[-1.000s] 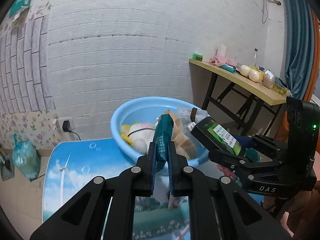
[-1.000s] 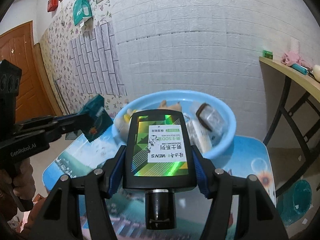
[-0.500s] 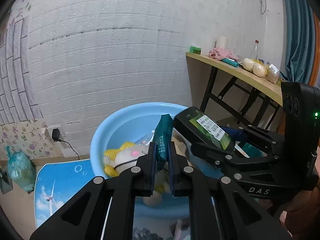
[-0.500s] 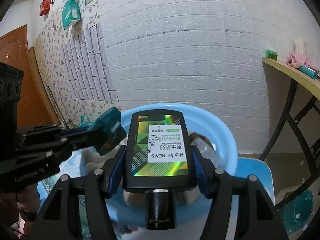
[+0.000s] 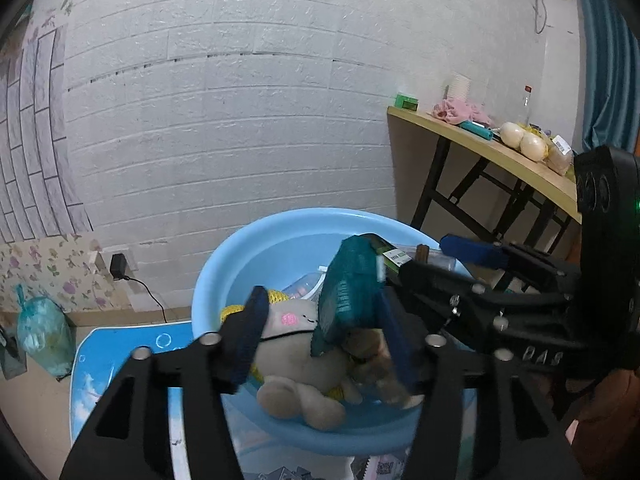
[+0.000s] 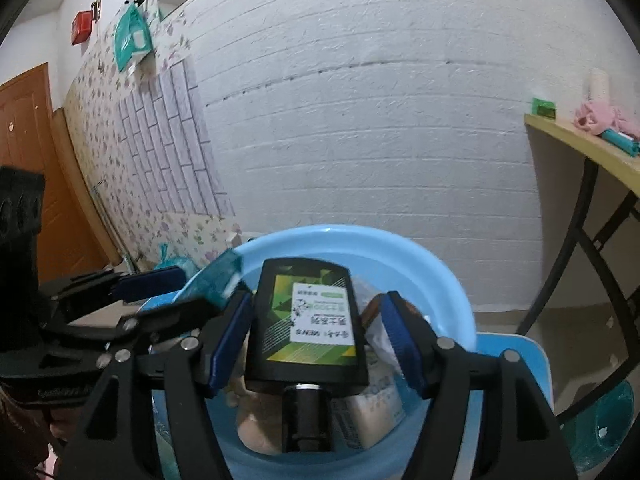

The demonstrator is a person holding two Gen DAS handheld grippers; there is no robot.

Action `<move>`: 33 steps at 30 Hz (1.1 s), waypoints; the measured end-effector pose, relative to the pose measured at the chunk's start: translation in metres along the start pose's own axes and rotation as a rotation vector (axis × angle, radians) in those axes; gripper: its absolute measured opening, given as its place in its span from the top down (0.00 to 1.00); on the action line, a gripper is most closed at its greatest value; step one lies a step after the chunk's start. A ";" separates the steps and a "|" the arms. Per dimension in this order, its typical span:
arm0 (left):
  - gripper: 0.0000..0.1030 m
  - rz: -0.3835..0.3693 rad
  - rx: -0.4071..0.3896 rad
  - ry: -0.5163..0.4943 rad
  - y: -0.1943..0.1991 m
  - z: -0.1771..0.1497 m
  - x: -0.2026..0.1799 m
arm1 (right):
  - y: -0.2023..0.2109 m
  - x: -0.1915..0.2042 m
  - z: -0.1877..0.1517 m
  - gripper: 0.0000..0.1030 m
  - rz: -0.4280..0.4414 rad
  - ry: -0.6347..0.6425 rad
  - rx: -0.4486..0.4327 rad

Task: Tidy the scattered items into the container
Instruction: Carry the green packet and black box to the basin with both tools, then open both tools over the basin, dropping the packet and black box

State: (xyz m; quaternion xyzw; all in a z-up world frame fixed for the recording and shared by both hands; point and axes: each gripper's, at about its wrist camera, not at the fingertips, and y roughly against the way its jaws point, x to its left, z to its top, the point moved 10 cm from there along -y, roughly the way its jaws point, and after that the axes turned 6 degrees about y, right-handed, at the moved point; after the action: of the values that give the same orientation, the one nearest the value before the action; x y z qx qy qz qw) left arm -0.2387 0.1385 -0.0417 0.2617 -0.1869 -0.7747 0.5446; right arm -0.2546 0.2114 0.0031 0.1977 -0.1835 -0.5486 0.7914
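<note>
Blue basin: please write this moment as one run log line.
left gripper: jaws open, teal packet loose over blue basin | right gripper: jaws open, black bottle loose over basin

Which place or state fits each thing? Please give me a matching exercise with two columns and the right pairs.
Things:
1. teal foil snack packet
2. black flat bottle with green label
3. beige plush toy
4. round light-blue plastic basin

Places or states:
A. lying inside the basin
B. between the open left tongs, above the basin
C. standing on the blue printed table
D. between the open right tongs

Pairs: 1-B, 2-D, 3-A, 4-C
</note>
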 end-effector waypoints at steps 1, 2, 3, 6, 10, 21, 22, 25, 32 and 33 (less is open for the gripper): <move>0.38 0.006 -0.002 -0.006 0.003 -0.001 -0.001 | 0.003 0.000 0.002 0.35 -0.007 0.003 -0.006; 0.37 0.012 -0.002 -0.008 0.005 -0.003 -0.002 | 0.007 0.001 0.003 0.35 -0.010 0.004 -0.011; 0.36 0.014 -0.001 -0.007 0.007 -0.005 -0.001 | 0.010 0.002 0.002 0.35 -0.012 0.005 -0.014; 0.36 0.015 0.007 0.007 0.013 -0.012 -0.001 | 0.020 0.003 0.000 0.35 -0.019 0.007 -0.016; 0.35 0.019 0.012 0.015 0.024 -0.021 -0.001 | 0.034 0.003 -0.009 0.35 -0.037 0.006 -0.011; 0.31 0.043 0.055 0.017 0.044 -0.065 -0.002 | 0.061 -0.011 -0.038 0.35 -0.070 -0.078 0.012; 0.31 0.042 0.068 0.017 0.044 -0.071 -0.003 | 0.062 -0.012 -0.041 0.35 -0.072 -0.086 0.015; 0.31 0.032 0.098 0.017 0.041 -0.088 -0.007 | 0.067 -0.013 -0.051 0.35 -0.072 -0.108 0.021; 0.31 0.020 0.202 -0.046 0.019 -0.137 -0.021 | 0.068 -0.014 -0.075 0.35 -0.040 -0.191 0.049; 0.31 0.018 0.218 -0.058 0.014 -0.143 -0.023 | 0.067 -0.014 -0.078 0.35 -0.034 -0.202 0.054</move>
State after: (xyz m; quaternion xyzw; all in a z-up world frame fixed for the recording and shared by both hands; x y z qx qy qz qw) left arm -0.1356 0.1548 -0.1424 0.2952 -0.2881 -0.7522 0.5140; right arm -0.1659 0.2545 -0.0303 0.1657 -0.2736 -0.5739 0.7539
